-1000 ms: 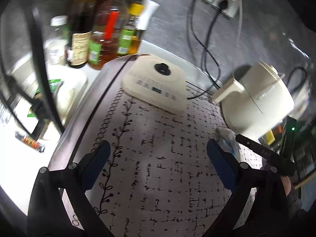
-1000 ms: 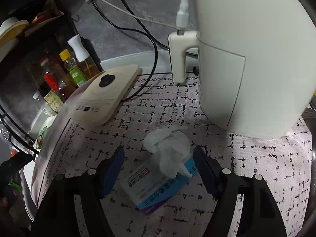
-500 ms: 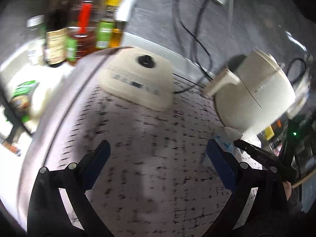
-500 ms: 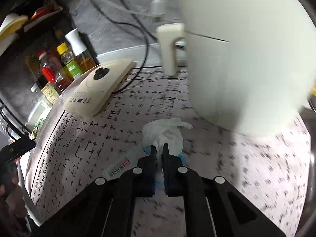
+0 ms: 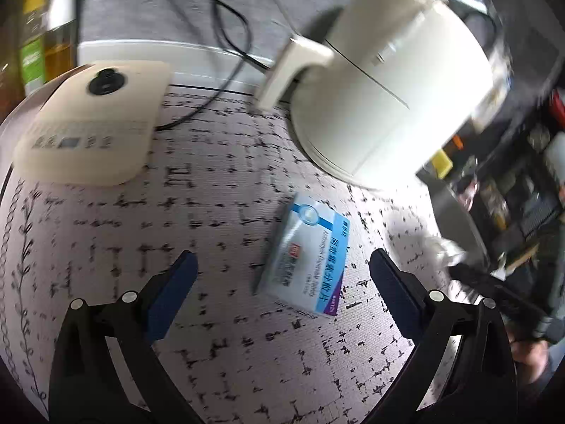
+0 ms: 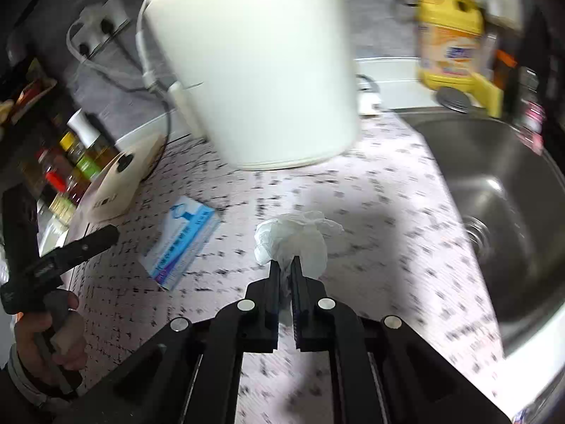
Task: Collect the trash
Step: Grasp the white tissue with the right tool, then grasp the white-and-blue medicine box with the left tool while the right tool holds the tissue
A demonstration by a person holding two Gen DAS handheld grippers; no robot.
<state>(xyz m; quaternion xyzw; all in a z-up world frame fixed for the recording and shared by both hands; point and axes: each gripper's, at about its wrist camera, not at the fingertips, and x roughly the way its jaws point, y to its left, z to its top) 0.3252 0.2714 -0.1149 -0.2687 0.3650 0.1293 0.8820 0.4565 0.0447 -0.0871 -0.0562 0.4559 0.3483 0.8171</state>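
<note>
Fingers (image 6: pixel 272 279) of the right gripper (image 6: pixel 285 275) are clenched on the lower edge of a crumpled white paper tissue (image 6: pixel 295 240), which projects forward from the tips and appears lifted clear of the patterned grey-white counter mat (image 6: pixel 370 212). Fingers (image 5: pixel 176 282) of the left gripper (image 5: pixel 282 275) are spread wide and grasp nothing; they hover over the mat on either side of a flat blue-and-white cardboard medicine box (image 5: pixel 309 261).

Step in hand, as judged: the tissue is picked up and in transport. No trash receptacle is visible in either view, so the next move calls for carrying the tissue to wherever the waste goes, keeping the grip closed until then. The box lies flat on the mat, near the base of the white cylindrical appliance (image 5: pixel 381 81); it looks like the next item for the left gripper.

The tissue is soft, wrinkled and loosely balled, and is likely to deform under grip. The stainless steel sink (image 6: pixel 494 194) lies to the right of it.
</note>
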